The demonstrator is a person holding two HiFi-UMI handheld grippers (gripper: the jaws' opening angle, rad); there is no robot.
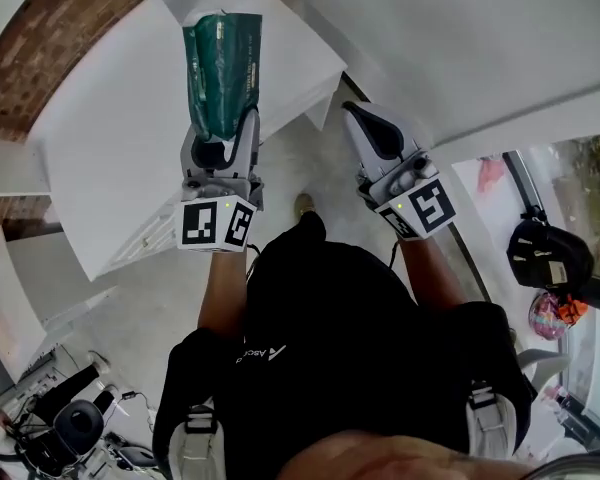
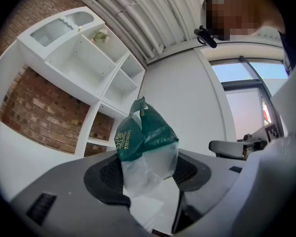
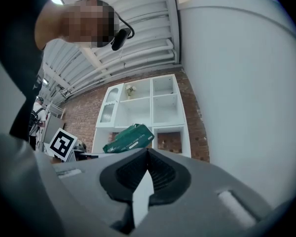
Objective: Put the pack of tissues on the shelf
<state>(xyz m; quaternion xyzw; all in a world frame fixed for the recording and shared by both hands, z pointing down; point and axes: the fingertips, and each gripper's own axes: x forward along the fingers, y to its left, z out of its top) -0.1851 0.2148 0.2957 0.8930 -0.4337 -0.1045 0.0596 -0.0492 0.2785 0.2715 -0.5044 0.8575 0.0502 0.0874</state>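
The pack of tissues is a green plastic bag with a clear lower end. My left gripper is shut on that clear end and holds the pack upright in front of the white shelf unit. In the left gripper view the pack stands between the two dark pads, with the shelf's open compartments beyond it at the left. My right gripper hangs shut and empty to the right of the pack. From the right gripper view the pack shows in front of the shelf.
A brick wall runs behind the shelf unit. A white wall stands at the right. A small object sits in an upper compartment. On the floor at the right lie a black helmet and a colourful bag.
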